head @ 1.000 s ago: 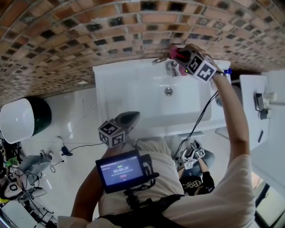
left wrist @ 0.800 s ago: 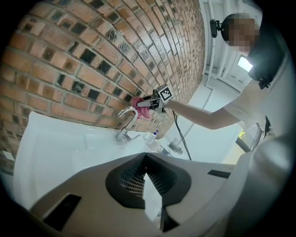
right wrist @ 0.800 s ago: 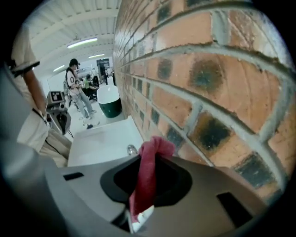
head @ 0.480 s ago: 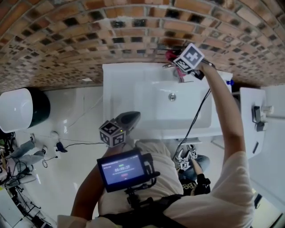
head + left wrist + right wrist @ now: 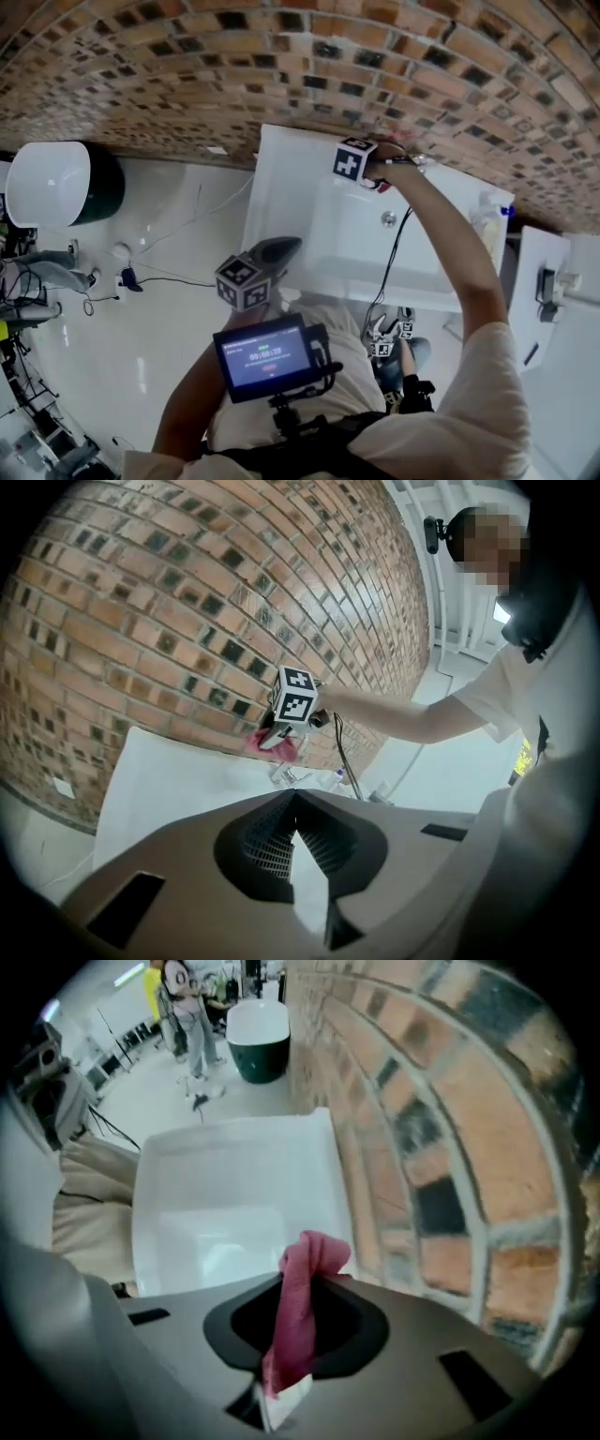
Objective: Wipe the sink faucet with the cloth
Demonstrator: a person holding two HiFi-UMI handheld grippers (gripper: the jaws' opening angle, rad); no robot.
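My right gripper (image 5: 367,178) reaches over the back rim of the white sink (image 5: 281,187), close to the brick wall, and is shut on a pink cloth (image 5: 300,1316). The cloth pokes out past the jaws above the sink (image 5: 234,1157). From the left gripper view, the right gripper (image 5: 272,739) holds the cloth (image 5: 270,746) just up and left of the small chrome faucet (image 5: 284,776). In the head view my hand hides the faucet. My left gripper (image 5: 286,246) hangs by my body at the sink's front edge, shut (image 5: 295,803) and holding nothing.
A brick wall (image 5: 187,66) runs behind the sink. A white and dark green tub (image 5: 56,183) stands to the left on the pale floor. A bottle (image 5: 492,217) sits at the sink's right end, with a white counter (image 5: 558,291) beyond. People stand far off (image 5: 183,997).
My right gripper has carried the cloth leftward along the back of the sink, from right of the faucet to left of it. The left gripper has stayed put.
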